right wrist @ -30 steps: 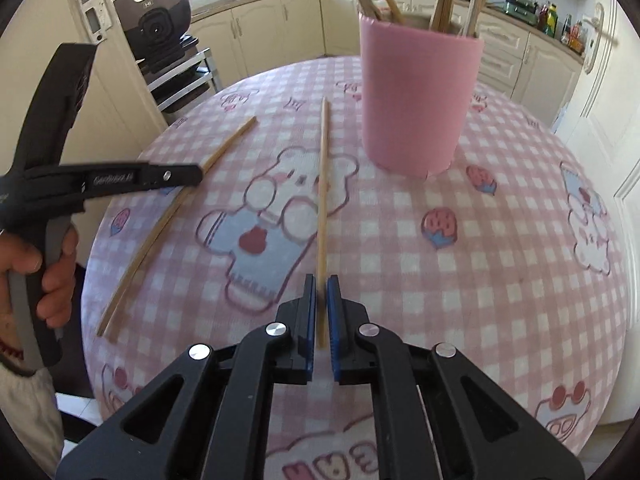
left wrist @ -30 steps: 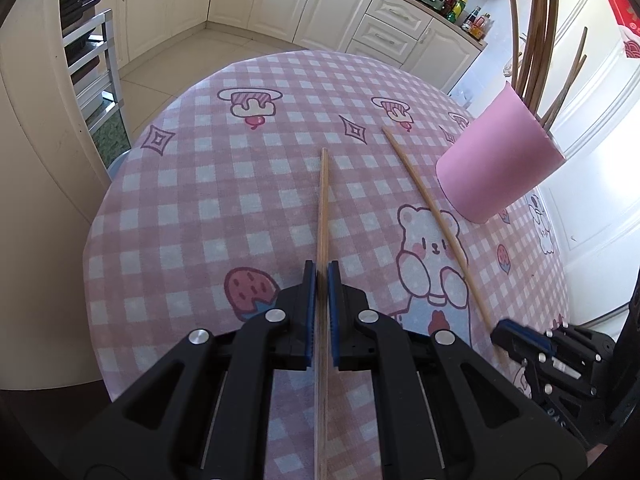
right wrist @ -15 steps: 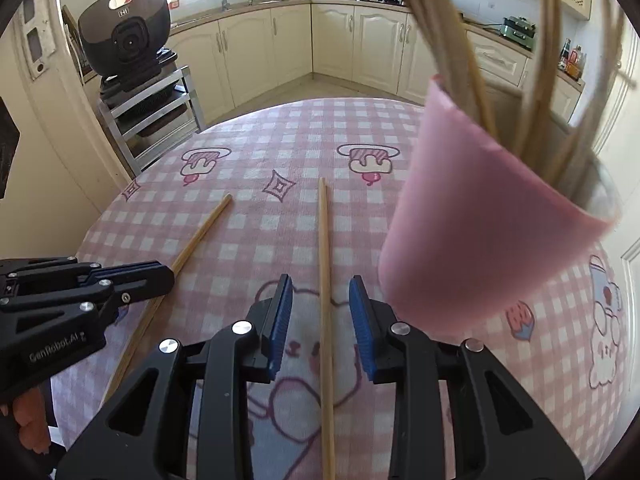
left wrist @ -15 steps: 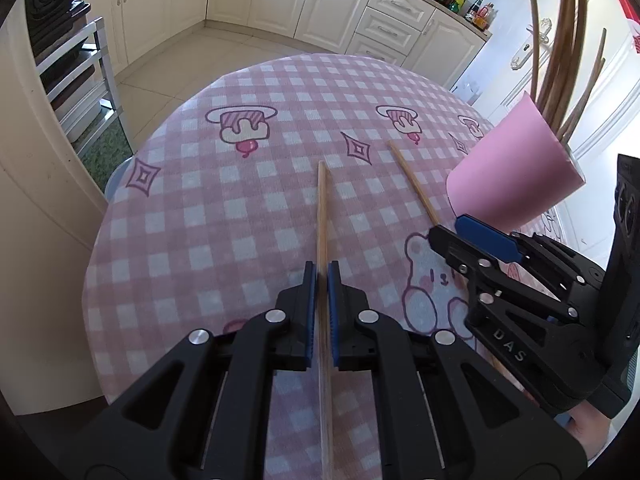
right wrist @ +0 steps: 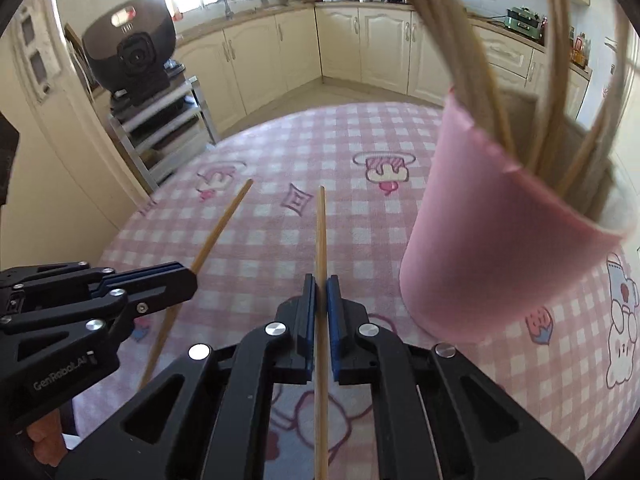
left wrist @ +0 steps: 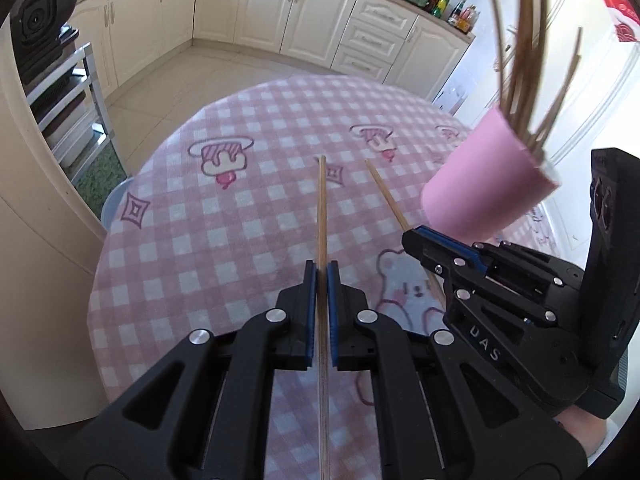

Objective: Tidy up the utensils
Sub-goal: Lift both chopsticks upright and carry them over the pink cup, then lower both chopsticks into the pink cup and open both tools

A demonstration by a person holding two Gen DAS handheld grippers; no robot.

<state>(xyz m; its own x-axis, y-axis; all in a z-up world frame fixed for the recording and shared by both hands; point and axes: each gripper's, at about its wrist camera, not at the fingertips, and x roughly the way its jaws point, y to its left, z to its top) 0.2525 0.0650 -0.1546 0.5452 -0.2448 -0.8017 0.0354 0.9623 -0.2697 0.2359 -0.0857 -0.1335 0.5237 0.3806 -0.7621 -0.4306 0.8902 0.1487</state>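
Chopsticks (left wrist: 322,216): thin, light, stiff, slippery | left gripper (left wrist: 321,276) pinches one mid-stick; right gripper (right wrist: 321,290) pinches another (right wrist: 321,232) | pink cup (right wrist: 492,248) nearby

"DAS" in white on the black body of the right tool (left wrist: 416,236), seen from the left wrist view. "GenRobot.AI" in pale letters on the side of the left tool (right wrist: 188,276), seen from the right wrist view. Red hanging (left wrist: 618,4) on the wall at top right carries marks, too blurred to read. Bottle labels on the far counter unreadable.
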